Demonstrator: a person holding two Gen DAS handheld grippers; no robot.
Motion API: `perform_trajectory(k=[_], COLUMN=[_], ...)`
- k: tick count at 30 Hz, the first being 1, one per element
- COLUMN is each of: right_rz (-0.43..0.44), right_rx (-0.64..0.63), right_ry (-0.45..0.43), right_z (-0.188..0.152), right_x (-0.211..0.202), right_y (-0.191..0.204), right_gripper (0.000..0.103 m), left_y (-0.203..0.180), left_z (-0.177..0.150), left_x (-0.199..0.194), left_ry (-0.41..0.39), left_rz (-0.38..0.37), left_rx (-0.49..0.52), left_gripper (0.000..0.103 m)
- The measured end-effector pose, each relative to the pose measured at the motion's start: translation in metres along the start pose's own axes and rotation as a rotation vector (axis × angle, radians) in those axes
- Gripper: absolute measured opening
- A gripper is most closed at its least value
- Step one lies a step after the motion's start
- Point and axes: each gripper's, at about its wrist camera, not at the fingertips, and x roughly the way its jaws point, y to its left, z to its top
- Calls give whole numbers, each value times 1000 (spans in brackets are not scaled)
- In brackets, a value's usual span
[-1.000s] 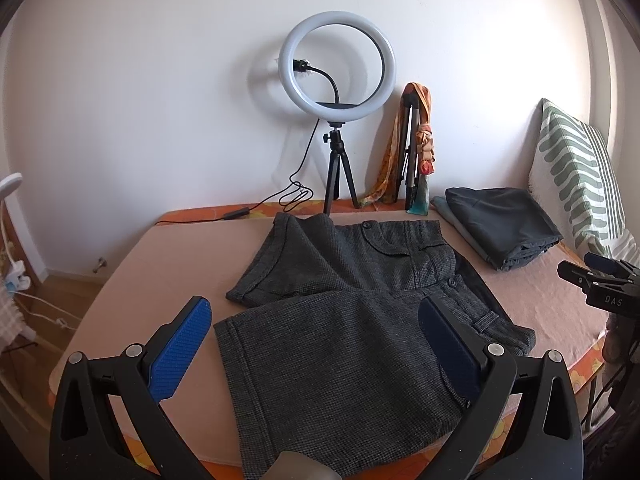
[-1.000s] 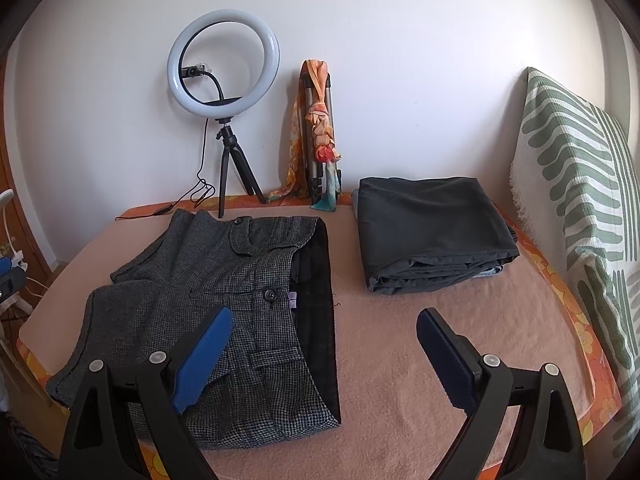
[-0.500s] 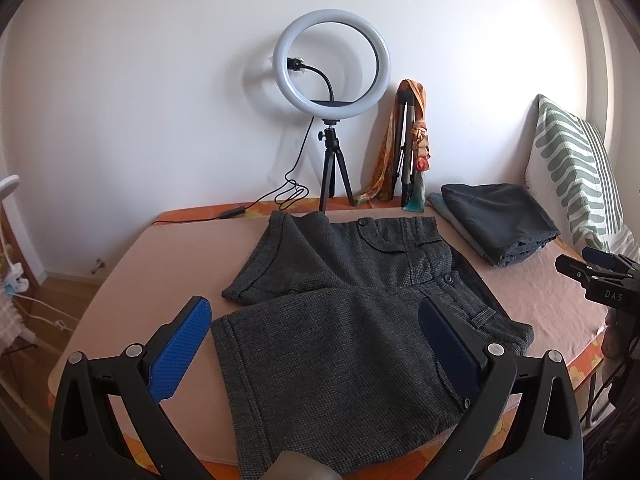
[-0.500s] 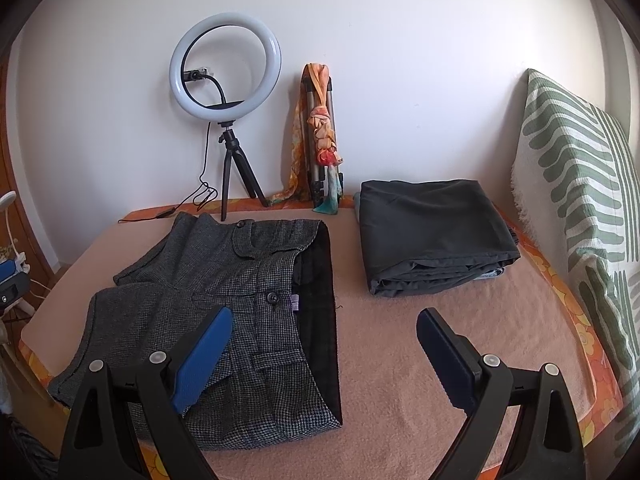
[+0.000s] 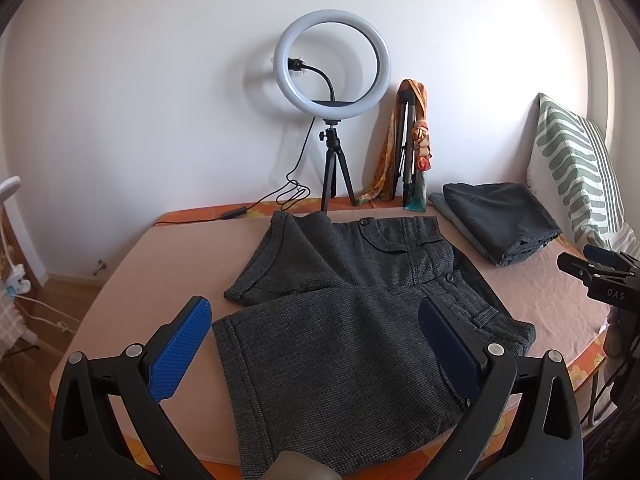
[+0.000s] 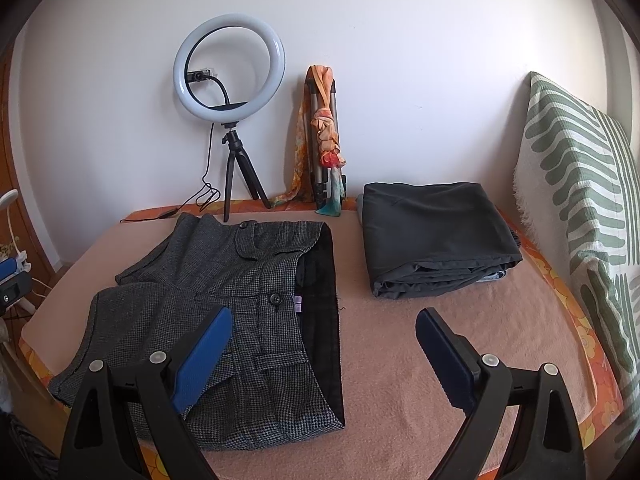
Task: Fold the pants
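The one pair of grey shorts [image 5: 352, 320] lies spread flat on the bed [image 6: 460, 344], directly ahead of and below the left claw [image 5: 316, 348], its near leg reaching under that claw's wide-apart fingers; seen from the right claw [image 6: 324, 354], it sits ahead and to the left, waistband edge running just inside the left finger. The fabric looks a thick woven check, soft and limp but likely weightier than thin cloth, so it should drape rather than slip; the two leg hems and the waistband corners look the best places to pinch, since the doubled edges give the pads something to bite. Both claws stand spread wide and hold nothing. Beyond the shorts, ahead and right, rests one folded dark stack [image 6: 436, 236]. Further off stand one ring light [image 5: 332, 64], one scarf-draped tripod [image 6: 322, 140] and one striped pillow [image 6: 580, 200] at far right.
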Motion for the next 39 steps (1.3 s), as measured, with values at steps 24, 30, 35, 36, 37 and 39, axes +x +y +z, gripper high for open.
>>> perform_trajectory(k=[24,30,35,36,37,39], right_rz=[4,4,1,4,14,33], right_rx=[-2,-4,-11,-10,-8,-5], right_ry=[-2,-4,-5,-10,-17,-29], right_z=[1,1,0,-1,-1,-1], right_x=[0,-1,-1,-2,-3,-5], right_y=[4,3,0,-1,-2,-5], right_gripper=[94,94,94,93,93,92], left_y=[-2,-1,8,11,13,17], left_z=[-2,-4,-8,-9,-9,-11], left_x=[3,6,8,10,11,14], left_ry=[6,16,34,42,48,56], left_rz=[9,10,5,3,3,1], left_rx=[4,5,-6,-8,-11,-13], left_gripper=[103,103,103,103,103,103])
